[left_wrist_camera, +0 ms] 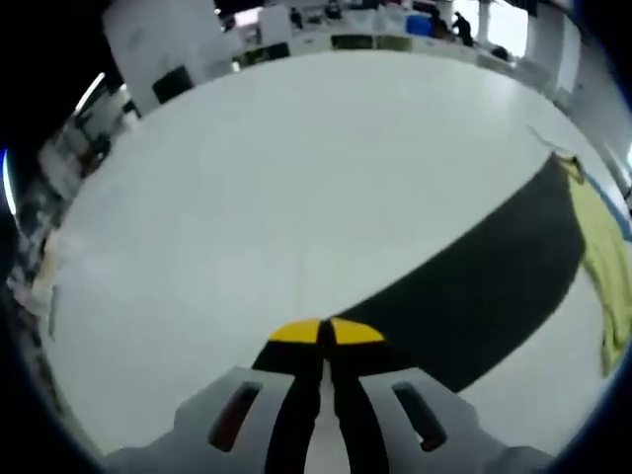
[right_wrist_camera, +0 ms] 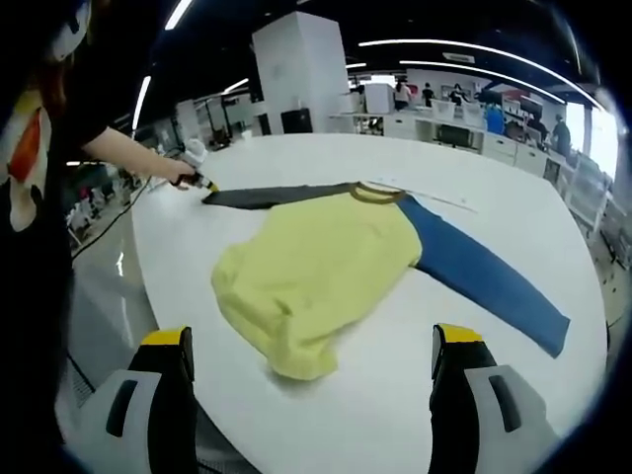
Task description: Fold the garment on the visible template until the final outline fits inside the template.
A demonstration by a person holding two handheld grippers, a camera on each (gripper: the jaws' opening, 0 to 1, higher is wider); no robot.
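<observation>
Garment [right_wrist_camera: 316,272] is lying spread on the white table [right_wrist_camera: 513,197], ahead of my right gripper [right_wrist_camera: 313,348] and between its two jaws as I am looking along them. Body is yellow, soft and rumpled, bunching into a rounded fold at the near end. One sleeve is blue [right_wrist_camera: 484,276], flat and tapering toward the right; the other is dark [right_wrist_camera: 276,196], lying straight toward the left. Neckband is showing as a darker ring where the sleeves meet.

My right gripper is standing wide apart, yellow tips clear of the cloth, not touching it.

My left gripper [left_wrist_camera: 325,334] is pressing its yellow-tipped jaws together at the end of the dark sleeve [left_wrist_camera: 494,286], which is sweeping as a smooth curved band toward the yellow body [left_wrist_camera: 602,267] at the right edge. I cannot tell whether cloth is caught between the tips. In the right gripper view this tool [right_wrist_camera: 195,179] is sitting at the dark cuff, held in my hand.

Tabletop is smooth, matte, round-edged.
</observation>
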